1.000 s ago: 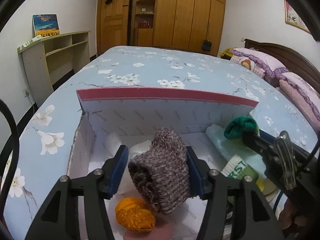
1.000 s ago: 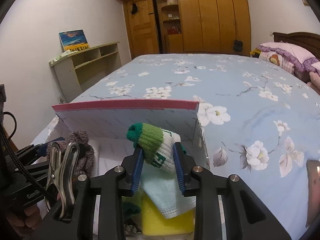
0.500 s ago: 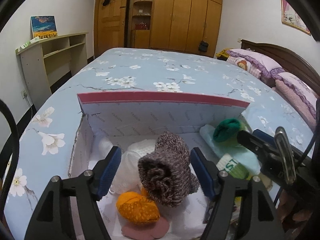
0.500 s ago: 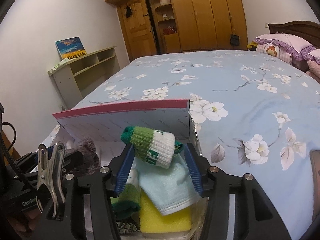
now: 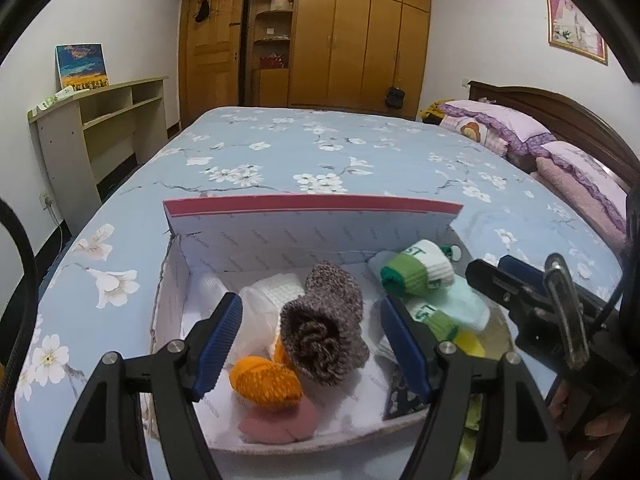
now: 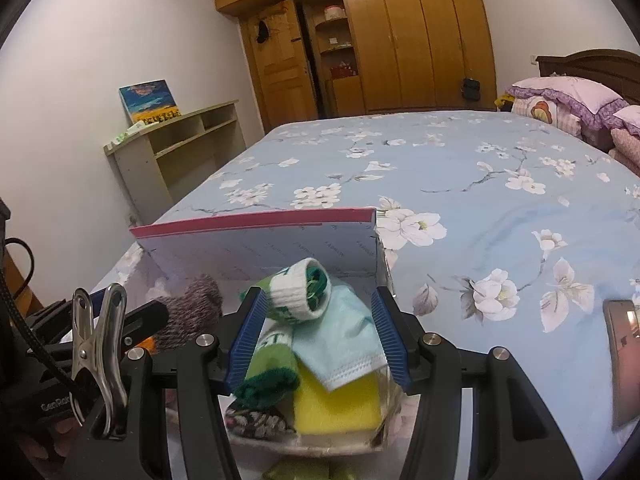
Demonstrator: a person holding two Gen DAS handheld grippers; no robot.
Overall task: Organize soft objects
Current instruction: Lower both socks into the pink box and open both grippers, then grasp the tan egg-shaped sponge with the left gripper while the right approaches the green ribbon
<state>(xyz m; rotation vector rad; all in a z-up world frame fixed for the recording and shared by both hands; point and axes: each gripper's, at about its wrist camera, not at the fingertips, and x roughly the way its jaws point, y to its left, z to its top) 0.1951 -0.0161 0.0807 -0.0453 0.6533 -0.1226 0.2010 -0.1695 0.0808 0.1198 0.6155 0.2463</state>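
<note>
Bed (image 5: 360, 152) with blue floral cover, filling most of both views. Wooden wardrobe (image 5: 344, 40) along far wall; low open shelf unit (image 5: 100, 128) at left with small painting (image 5: 82, 66) on top. Purple pillows (image 5: 520, 128) at headboard, right.

White cardboard box (image 5: 304, 232) with pink-edged raised flap, sitting on near part of bed, open at top. Inside box, left portion: rolled grey-brown knit sock (image 5: 324, 328) resting on white cloth (image 5: 276, 292), with orange knit roll (image 5: 264, 378) just beside and below, touching a pink item (image 5: 280, 424). Right portion: rolled green-and-white sock (image 6: 300, 296) lying on a pale blue cloth (image 6: 344, 340), second green sock (image 6: 272, 368) alongside, yellow sponge (image 6: 340, 404) underneath.

Left gripper (image 5: 310, 344) held over box, jaws wide apart, blue pads either side of grey-brown sock, not touching it. Right gripper (image 6: 318, 332) held over right portion of box, jaws apart, flanking green-and-white sock and blue cloth; left pad very near sock, contact not resolvable. Nothing clamped by either.

Dark phone (image 6: 624, 360) flat on cover at far right of right wrist view.
</note>
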